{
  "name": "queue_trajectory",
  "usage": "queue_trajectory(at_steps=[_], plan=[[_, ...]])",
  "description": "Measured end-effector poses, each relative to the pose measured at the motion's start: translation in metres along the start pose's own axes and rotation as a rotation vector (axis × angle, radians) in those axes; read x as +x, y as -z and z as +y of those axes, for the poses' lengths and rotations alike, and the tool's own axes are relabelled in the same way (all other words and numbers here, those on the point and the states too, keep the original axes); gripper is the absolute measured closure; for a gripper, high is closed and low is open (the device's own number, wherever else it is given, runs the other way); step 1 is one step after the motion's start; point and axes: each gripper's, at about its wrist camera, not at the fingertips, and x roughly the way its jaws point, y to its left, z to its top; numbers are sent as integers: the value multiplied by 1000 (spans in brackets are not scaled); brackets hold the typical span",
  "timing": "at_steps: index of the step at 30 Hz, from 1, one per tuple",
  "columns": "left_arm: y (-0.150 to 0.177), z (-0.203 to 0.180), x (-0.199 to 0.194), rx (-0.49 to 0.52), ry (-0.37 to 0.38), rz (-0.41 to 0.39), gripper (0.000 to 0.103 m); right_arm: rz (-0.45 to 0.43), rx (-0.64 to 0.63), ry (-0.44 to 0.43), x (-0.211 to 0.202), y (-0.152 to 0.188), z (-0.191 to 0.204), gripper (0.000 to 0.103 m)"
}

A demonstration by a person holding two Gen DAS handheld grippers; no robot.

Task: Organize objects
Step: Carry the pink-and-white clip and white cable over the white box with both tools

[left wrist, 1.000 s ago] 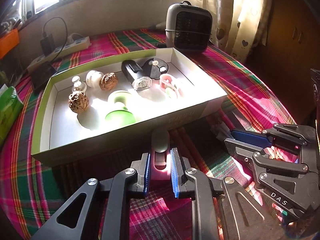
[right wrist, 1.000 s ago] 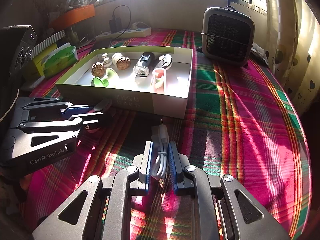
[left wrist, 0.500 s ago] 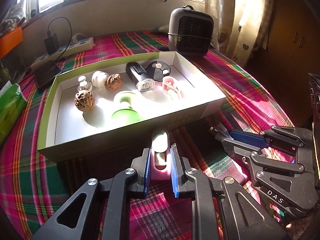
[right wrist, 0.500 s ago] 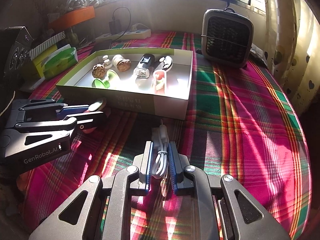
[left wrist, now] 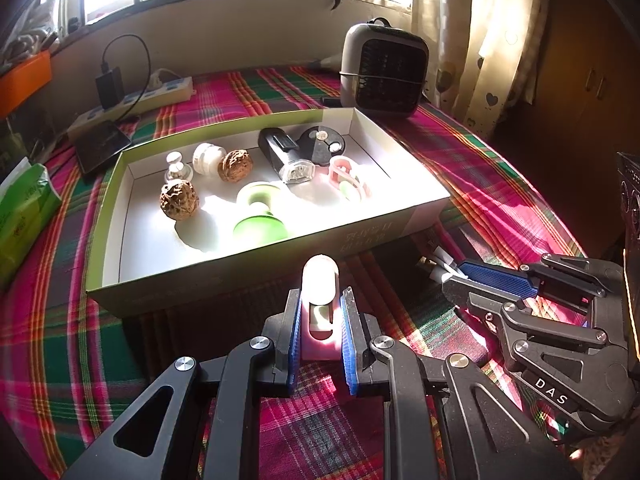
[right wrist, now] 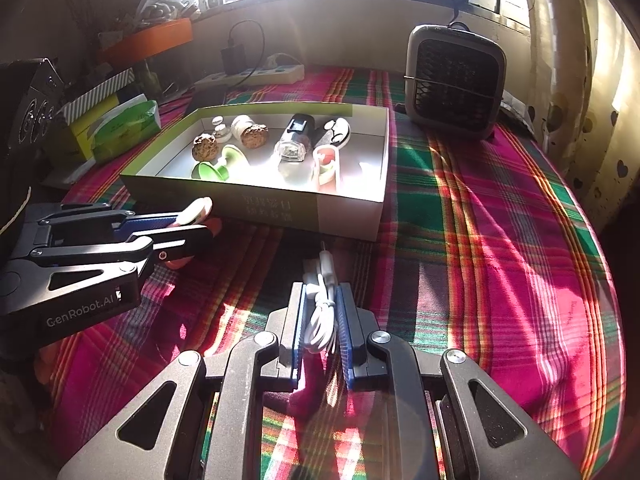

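Observation:
My left gripper (left wrist: 320,300) is shut on a small pink and white device (left wrist: 319,312), held just in front of the near wall of a shallow cardboard box (left wrist: 256,264). Inside the box lie two walnuts (left wrist: 179,201), a green suction cup (left wrist: 259,216), a black bike light (left wrist: 284,156), a pink clip (left wrist: 347,178) and small white pieces. My right gripper (right wrist: 320,304) is shut on a coiled white cable (right wrist: 322,304) above the plaid cloth, short of the box's (right wrist: 344,216) near right corner. Each gripper shows in the other's view: the right gripper (left wrist: 472,276), the left gripper (right wrist: 188,220).
A grey desk fan (left wrist: 382,72) stands behind the box at the right. A power strip (left wrist: 132,100) with a black charger, a dark phone (left wrist: 102,146) and a green tissue pack (left wrist: 22,216) lie to the left. Curtains hang at the far right.
The left gripper has lifted the pink device slightly into the sunlight and away from the box. The right gripper has kept still with the cable.

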Motion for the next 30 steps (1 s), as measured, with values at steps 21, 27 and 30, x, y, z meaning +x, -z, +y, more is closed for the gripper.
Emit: queue_trajectory(at_steps=[21,27,30], plan=[[-5,8,-21,-15,-16,-45,87,-52,15,-4,-15,-11,3,87],[-8,12,-26,-19,-23,-60,87,-68,16,-4,-18,-18,4,87],[-9,13,-27,-19,-28,-64,87,-74,15,-6,-19,-22,5,87]])
